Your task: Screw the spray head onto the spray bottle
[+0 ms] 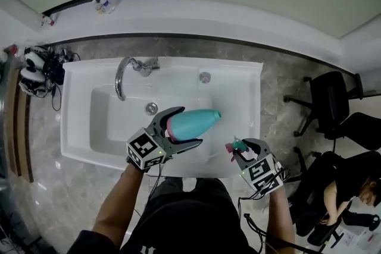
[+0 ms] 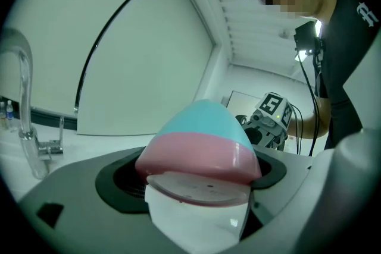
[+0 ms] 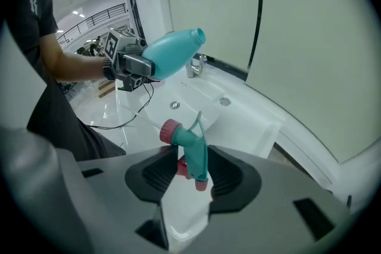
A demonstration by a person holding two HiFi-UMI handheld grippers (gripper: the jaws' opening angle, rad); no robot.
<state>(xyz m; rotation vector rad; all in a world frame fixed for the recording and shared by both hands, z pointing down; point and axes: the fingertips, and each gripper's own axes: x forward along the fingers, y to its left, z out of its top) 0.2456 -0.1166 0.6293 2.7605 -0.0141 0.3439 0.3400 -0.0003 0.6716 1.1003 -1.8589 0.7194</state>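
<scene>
The left gripper (image 1: 189, 125) is clamped on the spray bottle (image 1: 196, 122), its 2 jaws closed round the wide pink base. The bottle lies on its side above the white sink (image 1: 83, 128), its bare neck pointing toward 3 o'clock. At 4 o'clock from it, well apart, the right gripper (image 1: 241, 147) pinches the spray head (image 1: 238, 144) at a narrow gap. In the right gripper view the dark ribbed pads press on the teal body (image 3: 193, 154), and the pink threaded collar (image 3: 169, 129) sticks out free at 11 o'clock.

The bottle is smooth, glossy plastic, a rounded cone, teal above a pink band. It looks light and probably slippery, so the fat base is the sound place to hold it. The head is small and stiff, with thin parts that could snap. Gripping the body seems right, since the collar must turn. The chrome faucet (image 1: 122, 77) curves at 10 o'clock from the bottle
</scene>
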